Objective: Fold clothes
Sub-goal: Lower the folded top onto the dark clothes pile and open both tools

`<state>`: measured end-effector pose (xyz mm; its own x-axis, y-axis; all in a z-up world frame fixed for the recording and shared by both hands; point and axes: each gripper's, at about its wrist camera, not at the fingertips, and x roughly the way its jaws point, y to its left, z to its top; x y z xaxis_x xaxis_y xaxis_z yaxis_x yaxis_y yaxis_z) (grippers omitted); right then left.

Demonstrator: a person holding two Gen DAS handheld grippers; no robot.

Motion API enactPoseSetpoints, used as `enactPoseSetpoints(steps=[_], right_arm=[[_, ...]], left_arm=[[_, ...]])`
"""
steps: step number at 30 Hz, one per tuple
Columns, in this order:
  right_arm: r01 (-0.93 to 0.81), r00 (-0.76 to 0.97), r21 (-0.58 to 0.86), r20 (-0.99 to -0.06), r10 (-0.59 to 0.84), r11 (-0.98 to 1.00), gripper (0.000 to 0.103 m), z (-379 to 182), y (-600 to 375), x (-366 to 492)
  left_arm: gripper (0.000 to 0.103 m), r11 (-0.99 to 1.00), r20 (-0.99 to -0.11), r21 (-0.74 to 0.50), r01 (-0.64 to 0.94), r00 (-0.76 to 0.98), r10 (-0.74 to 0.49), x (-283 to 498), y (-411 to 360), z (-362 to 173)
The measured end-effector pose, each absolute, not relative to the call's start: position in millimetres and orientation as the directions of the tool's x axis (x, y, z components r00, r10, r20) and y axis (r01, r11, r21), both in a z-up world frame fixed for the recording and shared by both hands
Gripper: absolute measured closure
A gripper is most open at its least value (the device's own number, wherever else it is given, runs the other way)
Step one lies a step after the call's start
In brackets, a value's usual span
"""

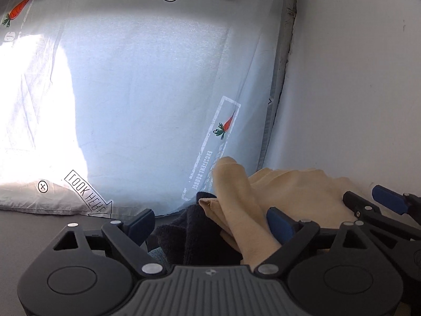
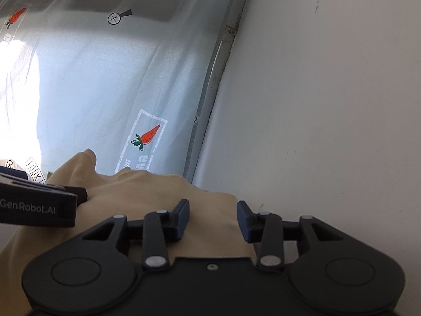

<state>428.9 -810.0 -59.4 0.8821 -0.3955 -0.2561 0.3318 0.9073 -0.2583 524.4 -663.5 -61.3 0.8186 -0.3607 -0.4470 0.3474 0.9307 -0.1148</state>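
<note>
A beige garment (image 1: 289, 192) lies bunched beside the wall; it fills the lower left of the right wrist view (image 2: 147, 192). A dark navy garment (image 1: 194, 234) lies under its left edge. My left gripper (image 1: 210, 223) is open, its jaws wide apart over both garments. My right gripper (image 2: 213, 218) is open, its jaws apart over the beige cloth; it also shows at the right of the left wrist view (image 1: 368, 200). The left gripper's body (image 2: 36, 205) shows in the right wrist view.
A pale blue sheet (image 1: 147, 92) printed with carrots (image 2: 148, 135) and "LOOK HERE" (image 1: 86, 192) covers the bed ahead. A white wall (image 2: 329, 92) runs along the right. A bright sun patch (image 1: 34, 121) lies at left.
</note>
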Motion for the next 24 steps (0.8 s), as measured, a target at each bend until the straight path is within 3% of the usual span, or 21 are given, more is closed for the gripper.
enactPoseSetpoints(steps=[3,8,9,11,12,13,16,19,24], right_arm=[[0.323,0.885,-0.246,-0.263,-0.383,0.914,0.062,-60.8,-814.2,431.8],[0.326,0.885,-0.264,-0.252,-0.391,0.908,0.06,-56.2,-806.0,424.9],[0.328,0.885,-0.267,-0.248,-0.394,0.906,0.057,-50.9,-801.9,422.4],[0.321,0.894,-0.256,-0.237,-0.381,0.912,0.039,-37.6,-794.2,414.6],[0.312,0.904,-0.239,-0.224,-0.365,0.92,0.02,-28.7,-788.6,408.4],[0.312,0.91,-0.23,-0.208,-0.359,0.922,0.013,-21.4,-782.0,401.1],[0.297,0.928,-0.2,-0.172,-0.332,0.934,0.011,0.4,-759.4,376.3],[0.252,0.947,-0.124,-0.172,-0.271,0.96,0.001,18.0,-735.1,345.2],[0.118,0.982,0.049,-0.153,-0.109,0.992,0.0,41.0,-693.1,288.0]], left_arm=[[0.002,0.932,-0.445,-0.114,0.344,0.821,-0.357,531.1,-664.5,-69.2],[0.002,0.903,-0.467,-0.16,0.399,0.775,-0.425,534.5,-650.1,-60.0],[0.002,0.891,-0.463,-0.153,0.428,0.766,-0.447,531.3,-642.9,-52.1],[0.002,0.875,-0.438,-0.126,0.468,0.765,-0.473,515.1,-624.6,-32.6],[0.002,0.875,-0.422,-0.113,0.471,0.774,-0.471,507.2,-614.6,-22.9],[0.001,0.879,-0.406,-0.104,0.466,0.786,-0.465,498.8,-604.6,-13.9],[0.0,0.898,-0.356,-0.091,0.432,0.828,-0.434,459.6,-568.4,16.4],[0.0,0.915,-0.294,-0.082,0.396,0.867,-0.402,408.9,-535.7,38.2],[0.0,0.946,-0.26,-0.084,0.314,0.909,-0.326,324.6,-484.0,53.8]])
